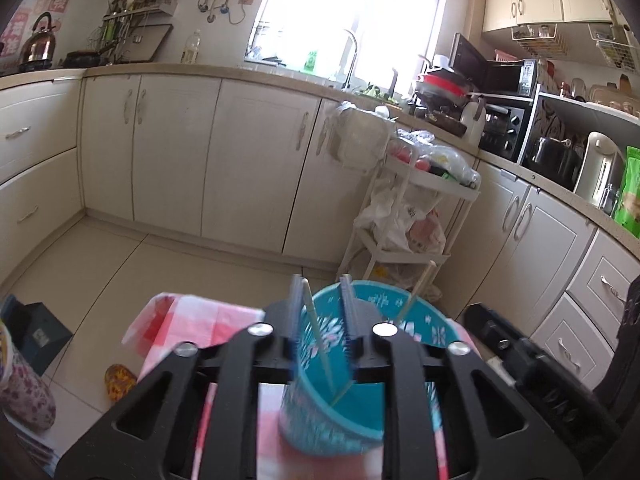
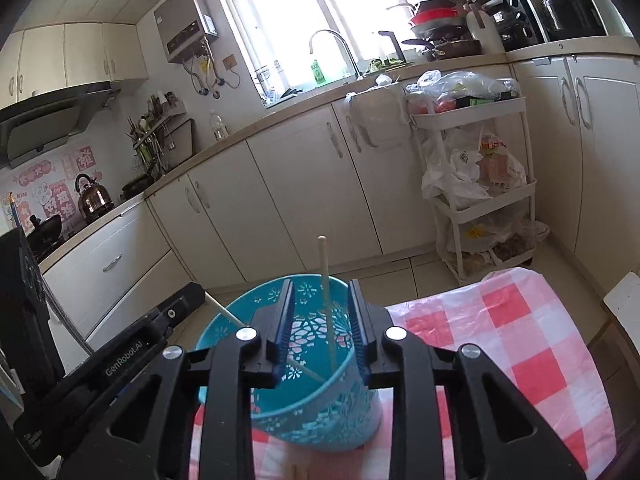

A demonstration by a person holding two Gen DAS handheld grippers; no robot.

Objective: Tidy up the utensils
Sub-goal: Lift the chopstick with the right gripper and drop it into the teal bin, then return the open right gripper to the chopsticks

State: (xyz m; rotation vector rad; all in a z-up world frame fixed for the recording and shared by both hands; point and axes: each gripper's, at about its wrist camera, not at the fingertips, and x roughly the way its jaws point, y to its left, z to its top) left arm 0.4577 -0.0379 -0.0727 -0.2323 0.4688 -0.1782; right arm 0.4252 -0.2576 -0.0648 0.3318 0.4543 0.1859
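Observation:
A teal perforated utensil holder point(image 1: 340, 408) stands on a table with a pink checked cloth point(image 1: 208, 324). Two pale chopsticks lean inside it: one point(image 1: 318, 340) between my left fingers, untouched, one point(image 1: 418, 290) against the far rim. My left gripper point(image 1: 322, 312) is open, just above the holder's near rim. In the right wrist view the holder point(image 2: 320, 412) sits under my right gripper point(image 2: 322, 316), which is open with one chopstick point(image 2: 326, 300) standing free between the fingers and the other point(image 2: 226, 312) leaning left. Another pale stick end point(image 2: 296, 472) lies on the cloth in front of the holder.
The left gripper body point(image 2: 120, 360) shows at the left of the right wrist view; the right one point(image 1: 532, 364) at the right of the left view. A white trolley point(image 2: 484, 184) with bags stands beyond the table point(image 2: 500, 340). Kitchen cabinets point(image 1: 180, 152) line the walls.

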